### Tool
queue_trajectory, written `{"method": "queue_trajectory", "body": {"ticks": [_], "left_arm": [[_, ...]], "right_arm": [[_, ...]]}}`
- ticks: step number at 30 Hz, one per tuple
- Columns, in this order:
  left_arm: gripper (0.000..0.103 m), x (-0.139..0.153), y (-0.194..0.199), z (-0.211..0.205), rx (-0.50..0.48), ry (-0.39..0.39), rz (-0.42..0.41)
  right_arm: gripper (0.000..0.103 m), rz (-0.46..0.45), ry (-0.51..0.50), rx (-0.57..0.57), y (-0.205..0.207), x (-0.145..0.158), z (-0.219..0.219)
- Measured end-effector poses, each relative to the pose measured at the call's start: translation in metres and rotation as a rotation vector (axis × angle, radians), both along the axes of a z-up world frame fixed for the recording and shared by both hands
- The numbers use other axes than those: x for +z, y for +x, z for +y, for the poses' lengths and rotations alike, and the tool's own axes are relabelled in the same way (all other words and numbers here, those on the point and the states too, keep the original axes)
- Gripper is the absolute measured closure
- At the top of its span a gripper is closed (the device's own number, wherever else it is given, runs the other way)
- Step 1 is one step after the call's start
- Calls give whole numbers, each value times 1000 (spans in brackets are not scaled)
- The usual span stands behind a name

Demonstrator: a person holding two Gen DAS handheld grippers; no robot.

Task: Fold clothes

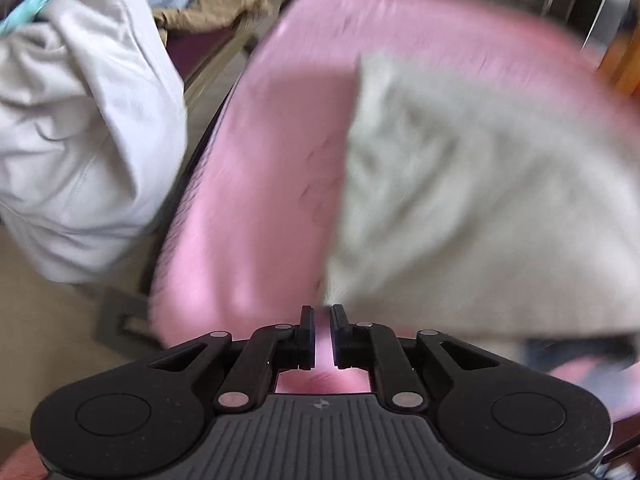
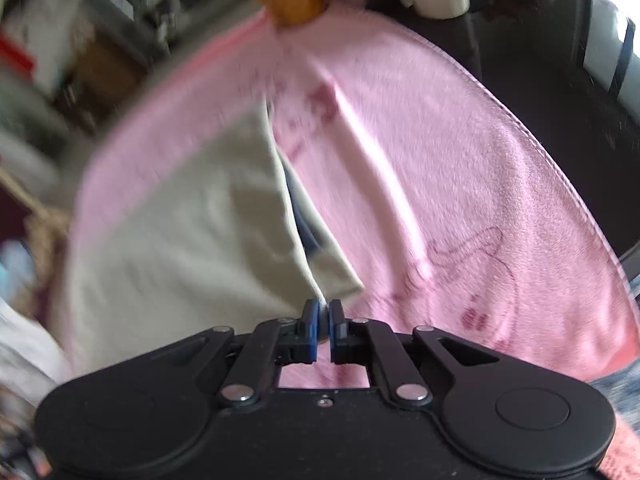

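Over the pink cover, left wrist view: the left gripper (image 1: 322,312) has its jaws drawn nearly together, and a corner of the pale grey-beige garment (image 1: 472,184) tapers into the narrow gap — pinched there, as far as the blur lets me judge.
Garment's place: spread on the pink cloth (image 1: 256,184), to the right of centre, one straight edge running away from the fingers.
Beside it: a heap of clothes (image 1: 84,120) — white, with turquoise and tan pieces behind — sits off the cover to the left.

Right wrist view, grip: the right gripper (image 2: 323,314) is likewise closed to a slit, and a corner of the same garment (image 2: 192,232) runs down between its blue-lined fingers (image 2: 311,316).
Garment's lie: left of centre on the pink cloth (image 2: 460,184), with a dark blue strip (image 2: 304,224) showing at its right edge; whether lining or another item, I cannot tell.

Handling: light, limp, thin fabric; it should drape and sag between two held points and cannot crack or break. Judged best taken at corners or along a hem, held taut between both grippers so a fold lands straight.
Stage: both corners held fits either spreading flat or carrying one edge over.
Writing: no brand or label legible; the pink cloth bears faint dark-pink line drawings (image 2: 480,264), no readable words.
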State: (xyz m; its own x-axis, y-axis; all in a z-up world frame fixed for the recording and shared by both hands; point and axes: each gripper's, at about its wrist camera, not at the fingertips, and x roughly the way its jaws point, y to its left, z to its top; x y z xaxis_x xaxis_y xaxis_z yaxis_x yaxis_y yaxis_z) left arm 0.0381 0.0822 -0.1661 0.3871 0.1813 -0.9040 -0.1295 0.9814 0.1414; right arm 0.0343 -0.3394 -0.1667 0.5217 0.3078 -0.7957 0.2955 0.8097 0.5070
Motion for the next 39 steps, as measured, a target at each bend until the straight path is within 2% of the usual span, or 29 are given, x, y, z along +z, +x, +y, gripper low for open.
{"method": "queue_trajectory", "body": {"ticks": [1, 3, 7, 8, 11, 15, 17, 21, 23, 25, 26, 27, 29, 31, 33, 39], "left_arm": [[91, -1, -1, -3, -9, 27, 0], [91, 8, -5, -1, -7, 7, -41], [87, 46, -15, 25, 40, -177, -221], [87, 55, -14, 30, 45, -205, -253], [86, 82, -3, 34, 47, -266, -340], [82, 108, 37, 23, 5, -254, -382], [78, 112, 59, 20, -17, -235, -392], [75, 89, 99, 27, 0, -256, -361], [75, 63, 111, 39, 52, -302, -325], [80, 47, 121, 52, 110, -346, -260], [80, 44, 126, 58, 121, -366, -245], [74, 43, 131, 63, 127, -382, -242], [70, 42, 138, 72, 132, -408, -255], [70, 34, 146, 79, 153, -489, -223], [71, 24, 154, 83, 181, -569, -178], [74, 11, 174, 89, 198, -691, -141]], "right_arm": [[96, -1, -9, 4, 0, 1, 2], [92, -2, -28, 12, 0, 4, 5], [84, -7, -59, 27, 0, 9, 11], [84, -38, 0, 16, -1, 17, 6], [84, -167, 58, 21, 5, 54, 10], [80, -357, 68, 22, 30, 102, 21], [79, -423, 50, 37, 52, 116, 28], [79, -455, -7, 28, 100, 98, 34], [79, -421, -12, 1, 119, 65, 30], [79, -346, -1, -35, 129, 28, 24], [79, -290, 8, -58, 135, 8, 19], [79, -188, 27, -85, 145, -5, 15], [77, -173, 54, -97, 157, -15, 8], [75, -158, 79, -108, 168, -24, 2], [75, -141, 63, -122, 173, -31, 3], [73, -133, 107, -177, 174, -47, -3]]}}
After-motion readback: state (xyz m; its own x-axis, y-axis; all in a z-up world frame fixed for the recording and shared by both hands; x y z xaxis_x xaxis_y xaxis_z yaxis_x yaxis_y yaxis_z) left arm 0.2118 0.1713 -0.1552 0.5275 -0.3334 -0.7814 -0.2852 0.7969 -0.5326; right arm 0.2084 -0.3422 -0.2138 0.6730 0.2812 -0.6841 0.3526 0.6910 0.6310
